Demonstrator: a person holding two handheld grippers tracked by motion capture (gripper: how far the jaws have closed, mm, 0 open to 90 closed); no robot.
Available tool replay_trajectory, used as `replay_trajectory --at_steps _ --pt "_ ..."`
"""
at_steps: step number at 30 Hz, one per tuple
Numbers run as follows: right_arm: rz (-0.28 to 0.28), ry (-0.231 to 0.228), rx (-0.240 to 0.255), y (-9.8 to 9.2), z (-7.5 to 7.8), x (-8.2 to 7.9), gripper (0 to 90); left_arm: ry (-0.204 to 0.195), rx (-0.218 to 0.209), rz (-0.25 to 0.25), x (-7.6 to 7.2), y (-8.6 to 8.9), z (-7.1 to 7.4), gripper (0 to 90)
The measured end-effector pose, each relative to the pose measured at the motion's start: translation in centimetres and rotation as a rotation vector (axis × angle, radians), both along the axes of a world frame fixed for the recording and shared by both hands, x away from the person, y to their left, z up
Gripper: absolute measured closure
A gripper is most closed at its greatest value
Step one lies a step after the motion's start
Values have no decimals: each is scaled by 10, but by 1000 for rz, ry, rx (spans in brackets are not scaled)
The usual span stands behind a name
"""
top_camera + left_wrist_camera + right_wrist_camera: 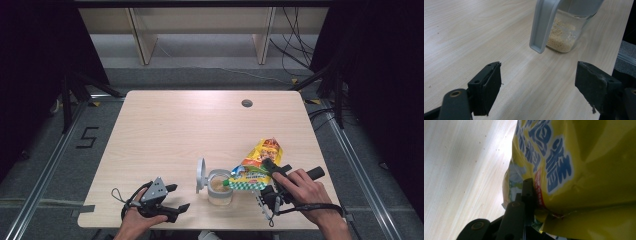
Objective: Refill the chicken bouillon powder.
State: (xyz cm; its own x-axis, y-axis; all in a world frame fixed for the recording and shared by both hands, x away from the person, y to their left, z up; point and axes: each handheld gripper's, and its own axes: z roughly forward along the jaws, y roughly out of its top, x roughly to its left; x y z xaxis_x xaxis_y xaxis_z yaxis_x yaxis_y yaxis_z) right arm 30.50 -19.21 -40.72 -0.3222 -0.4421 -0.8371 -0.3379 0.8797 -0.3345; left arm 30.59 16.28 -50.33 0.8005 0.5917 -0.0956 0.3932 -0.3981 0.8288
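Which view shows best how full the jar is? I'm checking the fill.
The left gripper view: the jar is close, its clear wall showing pale grains low inside. The high view shows it small from above, beneath the tilted yellow bag.

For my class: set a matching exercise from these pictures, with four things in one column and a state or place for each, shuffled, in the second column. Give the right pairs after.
Column one:
1. yellow bag
2. clear jar
3. grey lid
4. left gripper

Column two:
A. flipped open, standing up beside the rim
B. open, nothing between its jaws
C. tilted over the jar's mouth, clamped by the right gripper
D. standing on the table, pale granules at its bottom

Pairs: 1-C, 2-D, 3-A, 4-B
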Motion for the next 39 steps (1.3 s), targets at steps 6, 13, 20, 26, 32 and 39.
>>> replay_trajectory --at_steps 6,13,20,26,32,39 --pt "8 -15 -24 2 1 -1 765 4 -20 -3 -1 -1 0 206" --pt "-18 1 1 2 1 -3 765 5 -31 3 -1 -2 -1 206" --pt "-14 22 6 0 3 -1 766 6 -31 3 -1 -2 0 206" --pt "-33 40 20 -2 3 -2 766 -1 0 1 0 0 0 206" --pt "-47 81 83 -8 2 0 767 3 -24 9 -1 -1 0 206" --pt "-40 96 105 -14 2 1 767 -4 -33 6 -1 -1 -1 206"
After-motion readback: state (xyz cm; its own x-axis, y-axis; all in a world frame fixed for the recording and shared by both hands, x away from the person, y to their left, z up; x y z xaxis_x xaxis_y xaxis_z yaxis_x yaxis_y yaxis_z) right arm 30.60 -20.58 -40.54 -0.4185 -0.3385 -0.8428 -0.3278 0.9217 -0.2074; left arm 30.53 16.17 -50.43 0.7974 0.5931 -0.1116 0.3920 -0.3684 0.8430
